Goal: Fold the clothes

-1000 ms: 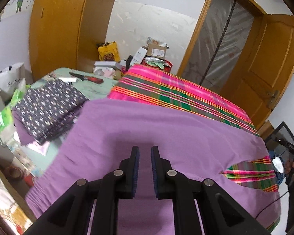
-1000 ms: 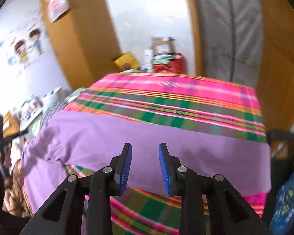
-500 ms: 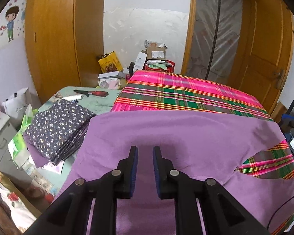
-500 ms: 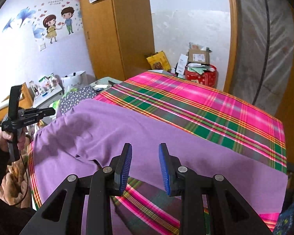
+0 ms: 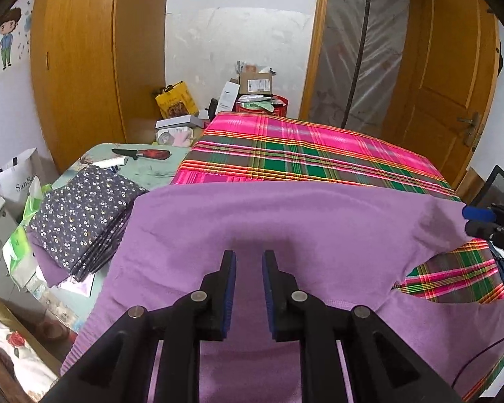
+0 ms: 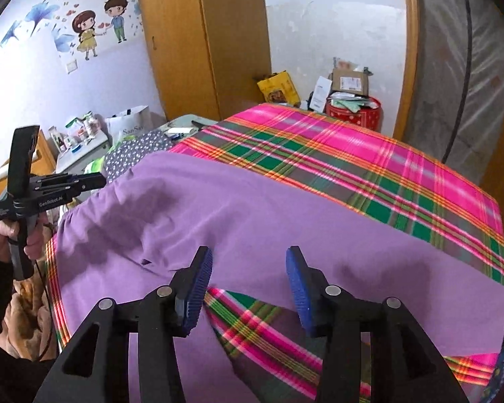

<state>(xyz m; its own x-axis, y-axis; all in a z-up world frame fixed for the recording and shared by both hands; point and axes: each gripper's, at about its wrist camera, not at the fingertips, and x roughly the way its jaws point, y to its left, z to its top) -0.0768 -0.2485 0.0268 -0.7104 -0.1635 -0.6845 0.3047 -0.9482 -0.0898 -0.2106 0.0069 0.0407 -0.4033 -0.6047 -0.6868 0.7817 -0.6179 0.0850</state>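
— Purple garment (image 5: 285, 235) lies spread on the plaid bed (image 5: 302, 147); left gripper (image 5: 248, 268) hovers over it, jaws narrowly parted, empty. Folded pile (image 5: 80, 215) sits left of the bed.
— Right gripper (image 6: 248, 275) gapes wide over the garment's (image 6: 252, 221) edge, empty. Folding barely begun.

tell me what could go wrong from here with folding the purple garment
The purple garment hangs past the near-left edge of the plaid bed cover, so tugging it might slide it off. The right gripper has its jaws wide open over a split where plaid shows through, so closing there may catch the cover too. The left gripper, jaws narrowly apart and holding nothing, could shove the cloth toward the folded floral stack.
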